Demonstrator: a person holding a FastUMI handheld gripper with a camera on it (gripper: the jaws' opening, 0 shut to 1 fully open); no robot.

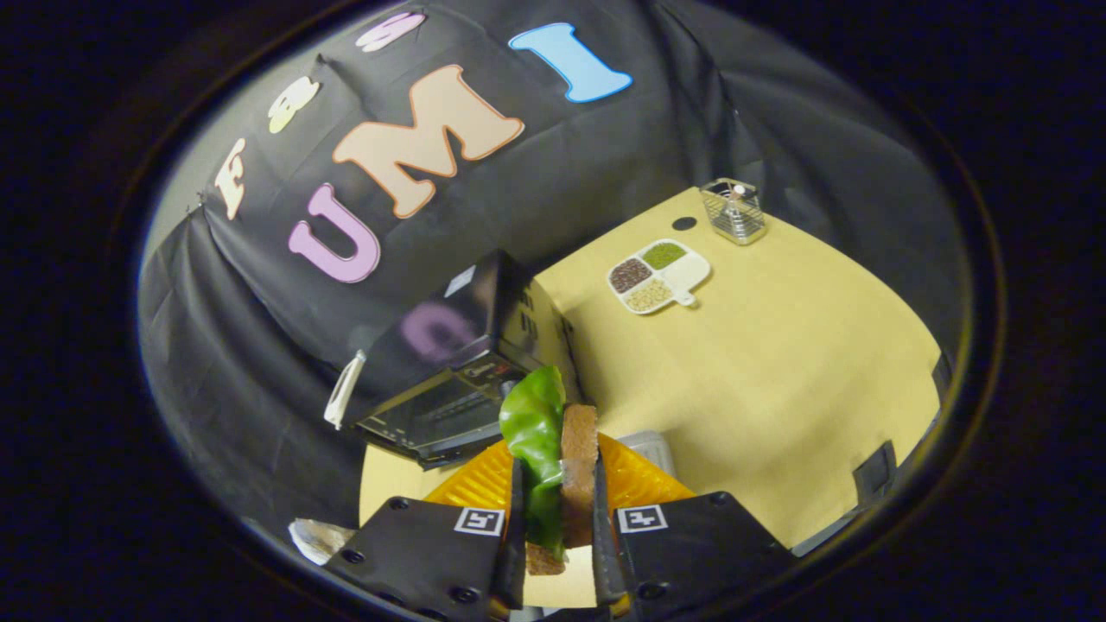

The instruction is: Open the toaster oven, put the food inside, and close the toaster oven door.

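My gripper [557,510] is shut on a sandwich [577,471] of brown bread with a green lettuce leaf [533,423] on its left side, held upright between both fingers. Under it lies an orange ribbed plate [635,484] on the tan table [760,371]. Just beyond the fingers and a little to their left stands the black toaster oven [458,354], with its glass door [436,415] facing me; I cannot tell whether that door is open. A white handle or tag [343,393] sticks out at the oven's left side.
A white divided dish [658,275] with grains and beans sits on the far part of the table. Beyond it stands a wire basket [733,210] beside a small black disc [683,223]. A grey object [648,447] peeks from behind the plate.
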